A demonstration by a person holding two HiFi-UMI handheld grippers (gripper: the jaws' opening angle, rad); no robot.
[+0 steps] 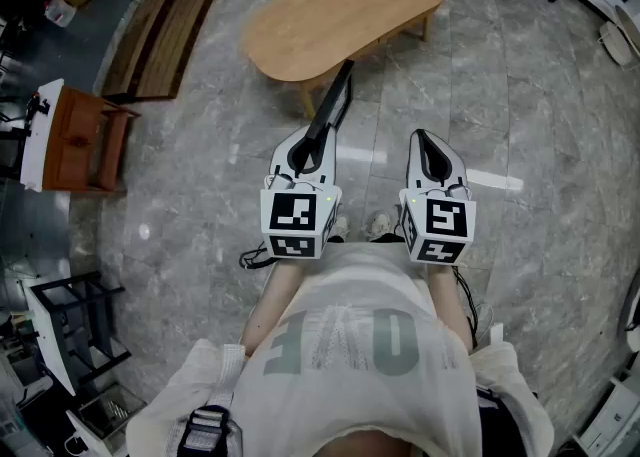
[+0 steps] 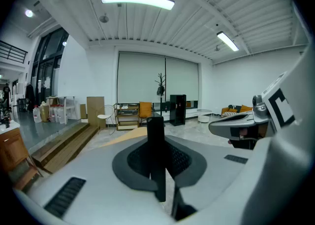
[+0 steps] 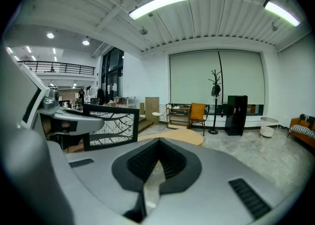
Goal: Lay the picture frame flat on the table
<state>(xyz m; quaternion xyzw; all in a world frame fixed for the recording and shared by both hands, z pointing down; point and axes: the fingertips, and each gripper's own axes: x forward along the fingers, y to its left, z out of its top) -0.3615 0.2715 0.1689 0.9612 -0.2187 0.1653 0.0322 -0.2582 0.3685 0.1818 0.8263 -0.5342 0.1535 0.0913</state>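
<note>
A black picture frame is held edge-up in my left gripper, which is shut on its lower end. The frame leans forward toward the near edge of the oval wooden table and hangs above the floor. In the left gripper view the frame stands as a dark vertical bar between the jaws. The right gripper view shows its branch-pattern picture at the left, clamped in the left gripper. My right gripper is shut with nothing in it, level with the left one and to its right.
I stand on a grey marble floor a step short of the table. A wooden cabinet is at the left, wooden steps at the far left, a black rack at the lower left. My shoes show below the grippers.
</note>
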